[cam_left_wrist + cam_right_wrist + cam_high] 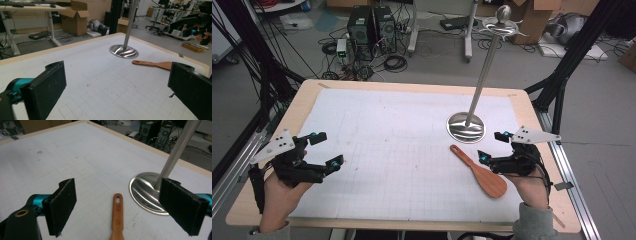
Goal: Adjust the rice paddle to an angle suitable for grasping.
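Wooden spatula [478, 173] lay flat on the white gridded mat [402, 150], taken here as the landmark for all positions. Nearest the person, its broad blade sat toward the mat's near right corner; its long axis ran diagonally from there, up and leftward, to the handle end with a hanging hole [117, 199]. Right gripper [490, 147] hovered just beside and above the blade, jaws apart and empty; in the right gripper view the handle ran straight up the gap between the two pads [61, 206], so the gripper already looked along the spatula's length. Left gripper [326, 149] was held well apart from the spatula, over the mat's near left side, jaws likewise wide apart and holding nothing. Farther back, just beyond the handle tip, stood the round steel base [466, 127] of an upright stand, its pole [484, 71] rising to hooks at the top. Judgement: right hand much the nearer; a grasp across the handle would suit, taking care not to knock the base.
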`<state>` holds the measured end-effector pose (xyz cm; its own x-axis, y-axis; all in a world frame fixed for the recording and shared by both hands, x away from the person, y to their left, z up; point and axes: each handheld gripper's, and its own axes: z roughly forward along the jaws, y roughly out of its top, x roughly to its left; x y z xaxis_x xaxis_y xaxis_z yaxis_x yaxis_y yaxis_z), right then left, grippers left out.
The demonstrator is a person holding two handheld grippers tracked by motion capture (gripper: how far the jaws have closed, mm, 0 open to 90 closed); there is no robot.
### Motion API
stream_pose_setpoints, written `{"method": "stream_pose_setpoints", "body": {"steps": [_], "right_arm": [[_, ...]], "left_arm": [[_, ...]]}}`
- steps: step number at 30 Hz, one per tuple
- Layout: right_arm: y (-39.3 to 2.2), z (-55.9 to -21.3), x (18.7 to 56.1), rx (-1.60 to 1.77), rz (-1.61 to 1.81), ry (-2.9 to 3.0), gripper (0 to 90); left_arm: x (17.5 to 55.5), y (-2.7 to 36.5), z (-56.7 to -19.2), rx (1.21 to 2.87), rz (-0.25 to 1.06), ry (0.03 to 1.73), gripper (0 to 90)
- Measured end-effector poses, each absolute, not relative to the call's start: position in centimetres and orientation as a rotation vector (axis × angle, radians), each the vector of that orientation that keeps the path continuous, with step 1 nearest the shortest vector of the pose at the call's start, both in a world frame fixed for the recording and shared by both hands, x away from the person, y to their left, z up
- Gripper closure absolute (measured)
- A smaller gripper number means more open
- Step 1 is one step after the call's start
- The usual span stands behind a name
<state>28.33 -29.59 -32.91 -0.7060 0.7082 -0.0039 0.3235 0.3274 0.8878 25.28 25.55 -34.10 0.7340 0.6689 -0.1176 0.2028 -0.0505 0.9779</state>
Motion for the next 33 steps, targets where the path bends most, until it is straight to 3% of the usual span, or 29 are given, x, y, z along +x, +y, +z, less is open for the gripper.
{"method": "stream_pose_setpoints", "body": {"steps": [33], "right_arm": [[-27.3, -35.7, 31.5, 0.982, 1.111, 2.327, 13.6]], "left_arm": [[24.6, 26.4, -34.4, 1.620, 0.443, 0.745, 2.2]]}}
